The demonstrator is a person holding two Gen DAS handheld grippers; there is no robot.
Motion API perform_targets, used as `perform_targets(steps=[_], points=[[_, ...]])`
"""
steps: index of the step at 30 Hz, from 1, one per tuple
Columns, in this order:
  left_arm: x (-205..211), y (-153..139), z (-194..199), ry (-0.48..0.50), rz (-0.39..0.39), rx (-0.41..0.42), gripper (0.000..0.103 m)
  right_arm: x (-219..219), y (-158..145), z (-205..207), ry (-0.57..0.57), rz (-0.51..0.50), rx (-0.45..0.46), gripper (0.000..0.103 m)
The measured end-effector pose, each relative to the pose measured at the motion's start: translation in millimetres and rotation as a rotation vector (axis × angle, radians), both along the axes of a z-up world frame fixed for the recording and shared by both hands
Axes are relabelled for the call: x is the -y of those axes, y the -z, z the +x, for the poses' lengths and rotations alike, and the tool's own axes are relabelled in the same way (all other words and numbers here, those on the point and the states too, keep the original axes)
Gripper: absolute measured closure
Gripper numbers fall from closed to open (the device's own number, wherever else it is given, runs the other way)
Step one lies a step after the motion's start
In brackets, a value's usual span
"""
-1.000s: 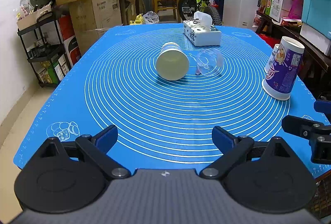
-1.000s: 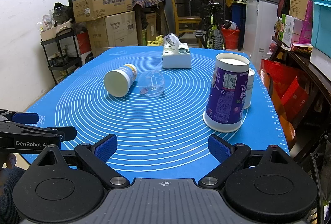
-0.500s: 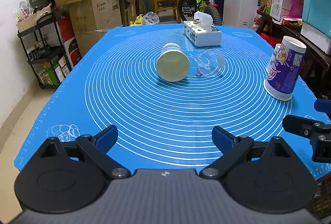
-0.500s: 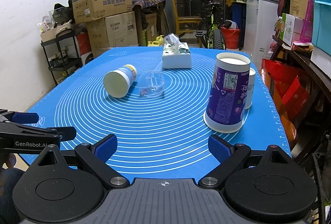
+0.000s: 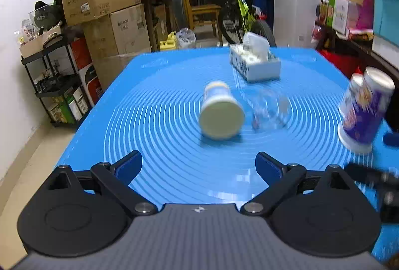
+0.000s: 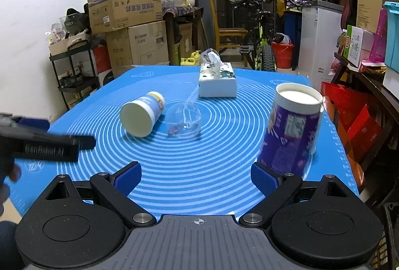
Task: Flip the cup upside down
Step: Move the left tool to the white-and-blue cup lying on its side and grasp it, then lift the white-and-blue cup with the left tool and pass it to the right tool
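A cream paper cup (image 5: 221,113) (image 6: 142,117) lies on its side in the middle of the blue mat (image 5: 159,100), its base toward me. A clear glass cup (image 5: 270,109) (image 6: 183,120) lies on its side just right of it. A tall purple cup (image 5: 364,111) (image 6: 290,130) stands upside down at the right, with a smaller cup behind it. My left gripper (image 5: 198,166) is open and empty, short of the cream cup. My right gripper (image 6: 195,176) is open and empty, its right finger close to the purple cup.
A white tissue box (image 5: 254,61) (image 6: 217,81) stands at the back of the mat. Cardboard boxes (image 6: 124,8), a black shelf (image 5: 57,80) and a bicycle (image 6: 259,28) stand beyond the table. Shelves with boxes (image 6: 361,45) line the right side.
Both grippers have moved forward over the mat toward the cups, and both views are blurred by motion. The cups have not moved. Both grippers stay open.
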State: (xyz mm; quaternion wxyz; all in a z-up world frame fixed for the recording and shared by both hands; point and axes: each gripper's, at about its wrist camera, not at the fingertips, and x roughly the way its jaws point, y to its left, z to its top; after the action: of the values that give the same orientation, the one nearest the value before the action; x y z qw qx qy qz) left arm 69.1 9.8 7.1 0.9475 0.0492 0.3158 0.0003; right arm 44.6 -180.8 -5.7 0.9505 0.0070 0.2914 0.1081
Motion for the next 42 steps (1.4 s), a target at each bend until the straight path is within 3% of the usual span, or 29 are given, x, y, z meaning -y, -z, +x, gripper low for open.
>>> perform_targets(steps=[8,14,20,24,27,33,42], points=[[12,-5,59,-0.013,-0.008,0.036,0.006,-9,4,34,0.006,-0.009,0.005,0.009],[15,14,105,-0.034,-0.056,-0.043,0.006,-18,10,46,-0.002,-0.027,0.001,0.009],[7,38,126,-0.067,-0.097,-0.126,0.007,-20,13,51,-0.005,-0.041,-0.005,0.009],[0,42,127,-0.060,-0.133,-0.141,0.016,-21,14,51,-0.006,-0.043,-0.006,0.009],[-3,38,125,-0.044,-0.153,-0.146,0.034,-23,15,52,-0.010,-0.042,-0.009,0.009],[-3,29,111,-0.024,-0.161,-0.153,0.034,-22,11,45,-0.016,-0.043,0.001,0.009],[10,13,41,0.012,-0.136,-0.116,0.034,-5,3,18,0.017,-0.041,0.004,0.009]])
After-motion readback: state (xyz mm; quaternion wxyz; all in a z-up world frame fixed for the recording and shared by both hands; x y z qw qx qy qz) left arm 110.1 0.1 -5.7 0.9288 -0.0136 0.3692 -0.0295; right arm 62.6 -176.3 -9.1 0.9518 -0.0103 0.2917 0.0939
